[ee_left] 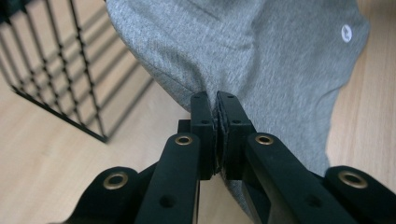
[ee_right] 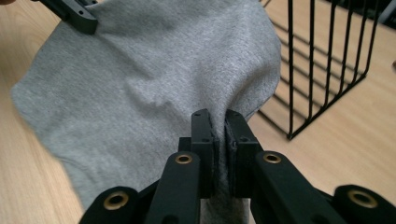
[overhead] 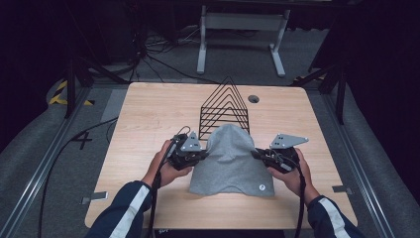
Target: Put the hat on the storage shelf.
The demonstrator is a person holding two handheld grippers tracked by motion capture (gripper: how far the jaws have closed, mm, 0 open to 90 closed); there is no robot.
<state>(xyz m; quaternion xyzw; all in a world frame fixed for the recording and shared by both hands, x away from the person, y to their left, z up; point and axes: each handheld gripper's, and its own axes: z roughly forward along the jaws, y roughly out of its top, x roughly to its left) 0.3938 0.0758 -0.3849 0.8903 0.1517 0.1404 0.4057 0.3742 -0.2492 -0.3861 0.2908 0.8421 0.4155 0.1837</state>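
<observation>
Nearest the bottom of the high view, two sleeved forearms come in, each hand on a gripper. The left gripper (overhead: pixel 189 151) and the right gripper (overhead: pixel 274 154) sit on opposite side edges of a grey garment (overhead: pixel 229 161), at about the same height in the frame, so neither hand is nearer it. In the left gripper view the fingers (ee_left: pixel 204 122) are pressed together on a fold of the cloth's edge; in the right gripper view the fingers (ee_right: pixel 203 135) likewise pinch the fabric, with the other gripper's tip in the upper left corner.

The garment lies centre frame, its long axis running from near to far. Its wide hem, with a small white mark (overhead: pixel 262 187) at the lower right, rests on the counter (overhead: pixel 148 119); its narrow top is lifted into a peak. Just behind that peak stands a black wire rack (overhead: pixel 224 110), so any lift probably goes up and away toward it.

The pale wood around is bare. Beyond it are grey floor, cables and a white frame in a dark room.
</observation>
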